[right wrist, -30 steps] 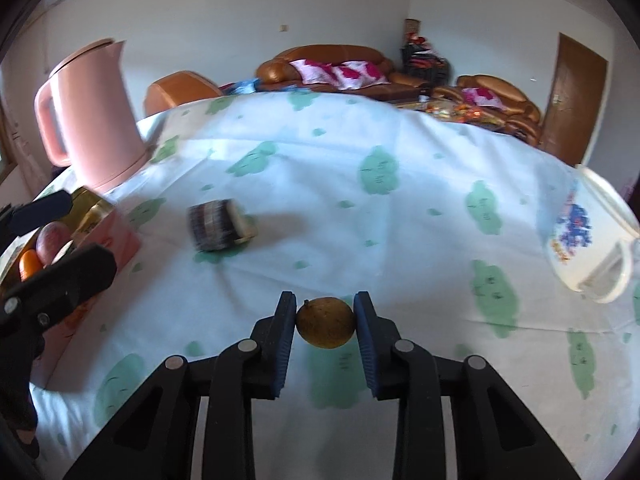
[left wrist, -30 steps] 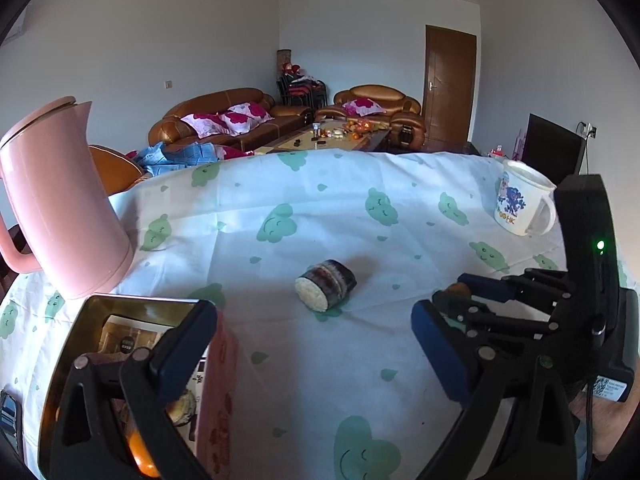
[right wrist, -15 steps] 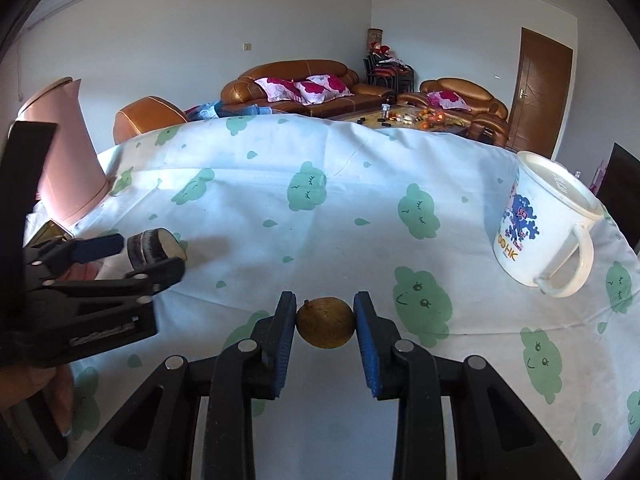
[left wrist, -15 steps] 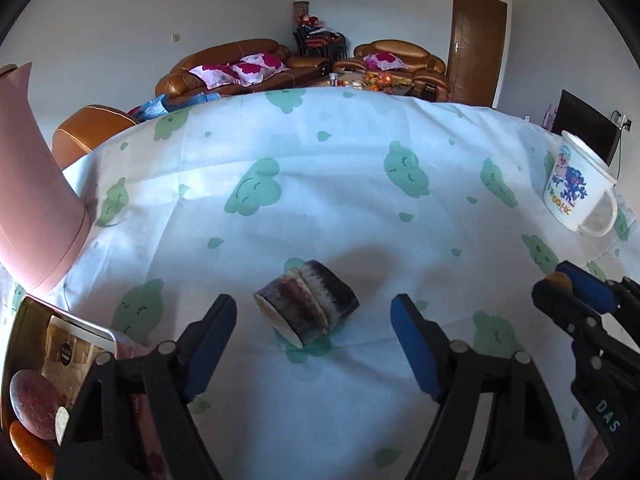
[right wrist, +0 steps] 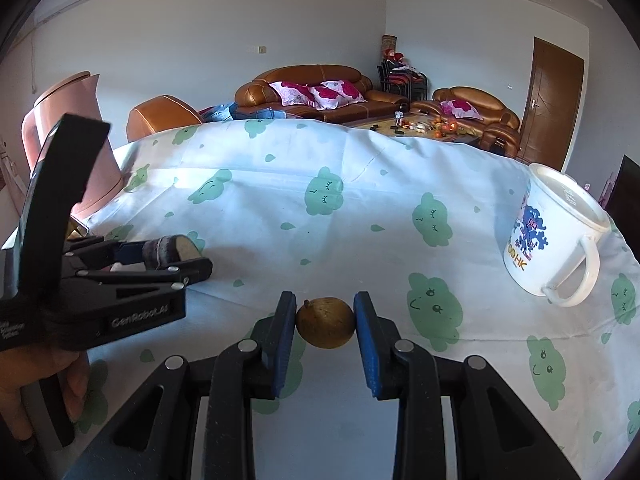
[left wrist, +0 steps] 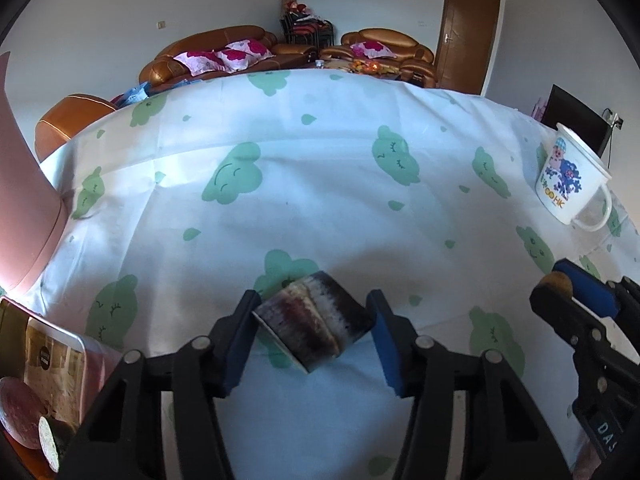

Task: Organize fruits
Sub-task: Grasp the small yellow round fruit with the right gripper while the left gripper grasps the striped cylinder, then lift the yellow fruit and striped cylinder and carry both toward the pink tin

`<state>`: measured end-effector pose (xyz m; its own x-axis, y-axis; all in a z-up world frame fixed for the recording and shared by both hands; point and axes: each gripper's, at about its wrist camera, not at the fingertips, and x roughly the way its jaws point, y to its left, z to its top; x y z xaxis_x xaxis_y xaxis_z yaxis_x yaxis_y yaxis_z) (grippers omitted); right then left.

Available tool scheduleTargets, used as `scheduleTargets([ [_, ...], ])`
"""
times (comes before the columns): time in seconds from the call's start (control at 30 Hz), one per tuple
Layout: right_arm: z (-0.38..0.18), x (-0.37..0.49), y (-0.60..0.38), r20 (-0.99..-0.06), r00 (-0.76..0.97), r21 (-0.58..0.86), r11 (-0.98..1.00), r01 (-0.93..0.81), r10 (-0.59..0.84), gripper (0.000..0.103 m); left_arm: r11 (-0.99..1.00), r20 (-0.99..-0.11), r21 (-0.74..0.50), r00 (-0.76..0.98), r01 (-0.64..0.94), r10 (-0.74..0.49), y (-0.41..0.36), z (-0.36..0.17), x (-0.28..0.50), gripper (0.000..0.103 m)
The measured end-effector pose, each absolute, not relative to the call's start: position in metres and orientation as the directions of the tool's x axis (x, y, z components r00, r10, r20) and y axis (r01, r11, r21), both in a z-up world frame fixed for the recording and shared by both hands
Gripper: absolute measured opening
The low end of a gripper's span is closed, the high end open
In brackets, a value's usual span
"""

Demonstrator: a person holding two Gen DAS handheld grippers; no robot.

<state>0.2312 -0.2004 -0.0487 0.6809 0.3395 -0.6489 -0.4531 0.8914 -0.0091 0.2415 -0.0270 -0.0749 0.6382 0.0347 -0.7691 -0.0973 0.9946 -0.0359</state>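
While the left gripper [left wrist: 312,332] has just been closing, a short dark cut piece of sugarcane [left wrist: 314,322] lies between its blue pads [left wrist: 236,344]; the pads look to be touching its two sides, though a firm squeeze is hard to confirm. The cane piece is tilted, pale cut end toward the lower left, resting on the white tablecloth [left wrist: 320,168] printed with green clouds. From the right wrist view the same piece [right wrist: 170,252] shows at the left gripper's [right wrist: 168,258] tips, low over the cloth, with a person's hand [right wrist: 44,384] on the handle.

Right gripper [right wrist: 325,322] is clamped on a small round brownish-yellow fruit [right wrist: 325,322], pads pressing both sides, held above the cloth. In the left view that right gripper [left wrist: 560,286] sits right of the cane piece, fruit [left wrist: 554,284] visible at its tips.

White mug [left wrist: 570,184] with a cartoon print stands far right of the cane piece, handle toward the camera. Pink kettle [left wrist: 24,208] stands far left of it. A box [left wrist: 44,368] at the lower left of the cane piece holds a reddish round fruit [left wrist: 20,410] and another cane piece [left wrist: 50,442]. Brown sofas [left wrist: 216,50] behind the table.
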Motion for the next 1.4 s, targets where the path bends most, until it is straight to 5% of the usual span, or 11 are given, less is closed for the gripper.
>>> scheduleTargets([
  [1.4, -0.029, 0.199, -0.207, -0.485, 0.775, -0.041, 0.875, -0.482, 0.404, 0.032, 1.000, -0.561, -0.002, 0.828, 0.008, -0.008, -0.047, -0.039, 0.173, 0.056],
])
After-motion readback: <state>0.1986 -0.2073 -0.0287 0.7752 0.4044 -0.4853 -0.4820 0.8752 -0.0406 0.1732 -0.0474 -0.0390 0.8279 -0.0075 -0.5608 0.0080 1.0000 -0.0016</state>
